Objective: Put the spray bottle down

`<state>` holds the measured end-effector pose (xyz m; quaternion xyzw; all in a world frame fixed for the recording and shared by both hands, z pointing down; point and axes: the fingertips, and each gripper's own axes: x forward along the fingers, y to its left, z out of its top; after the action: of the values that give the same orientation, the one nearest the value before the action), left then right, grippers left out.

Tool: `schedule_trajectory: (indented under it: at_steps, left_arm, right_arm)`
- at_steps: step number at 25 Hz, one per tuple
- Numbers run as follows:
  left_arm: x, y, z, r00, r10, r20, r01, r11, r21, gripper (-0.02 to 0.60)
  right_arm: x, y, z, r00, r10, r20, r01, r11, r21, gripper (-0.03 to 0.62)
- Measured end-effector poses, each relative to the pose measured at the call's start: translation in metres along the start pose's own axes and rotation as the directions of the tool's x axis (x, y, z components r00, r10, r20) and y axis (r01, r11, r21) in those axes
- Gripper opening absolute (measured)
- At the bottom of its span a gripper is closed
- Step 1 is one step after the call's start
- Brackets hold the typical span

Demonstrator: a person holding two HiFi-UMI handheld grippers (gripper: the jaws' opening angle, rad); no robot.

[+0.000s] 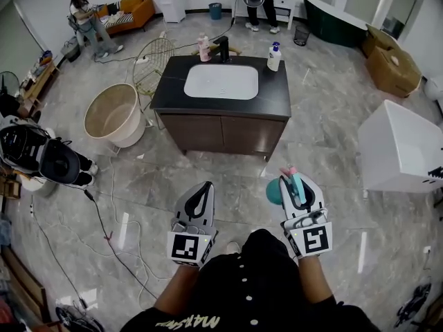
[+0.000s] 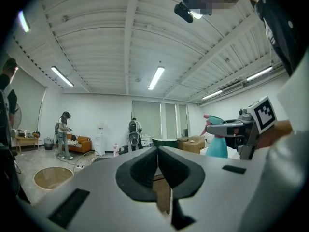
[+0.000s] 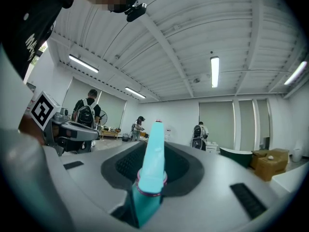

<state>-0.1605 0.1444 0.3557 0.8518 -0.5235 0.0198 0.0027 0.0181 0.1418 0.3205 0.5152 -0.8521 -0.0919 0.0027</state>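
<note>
A teal spray bottle [image 1: 275,191] with a pink nozzle is held upright between the jaws of my right gripper [image 1: 293,183], over the grey tiled floor. Seen from the right gripper, the bottle's neck and trigger head [image 3: 151,170] stand between the dark pads, which press on it. My left gripper [image 1: 201,198] hangs beside it at the left, with jaws meeting and nothing in them [image 2: 157,153]. The left gripper view shows the bottle [image 2: 216,145] in the right gripper [image 2: 231,128] off to the right. A dark vanity [image 1: 221,113] with a white sink stands ahead of both.
On the vanity top stand a pink bottle [image 1: 203,48], a black tap [image 1: 223,48] and a white bottle [image 1: 275,57]. A beige round tub [image 1: 114,114] and a wire basket [image 1: 154,61] stand left, a white tub [image 1: 398,147] right. Cables [image 1: 104,220] trail across the floor.
</note>
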Motion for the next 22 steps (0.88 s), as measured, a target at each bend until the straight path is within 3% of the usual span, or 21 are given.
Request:
schedule_trajectory:
  at_steps: [10, 22]
  left_arm:
    - [0.094, 0.03, -0.019, 0.999, 0.0, -0.038, 0.0, 1.0, -0.013, 0.017]
    - [0.254, 0.062, 0.013, 0.999, 0.041, -0.013, -0.041, 0.999, 0.018, 0.017]
  right_arm:
    - [0.077, -0.065, -0.044, 0.998, -0.03, -0.056, 0.03, 1.0, -0.002, 0.095]
    - [0.202, -0.181, -0.051, 1.0, 0.007, -0.02, -0.007, 1.0, -0.012, 0.095]
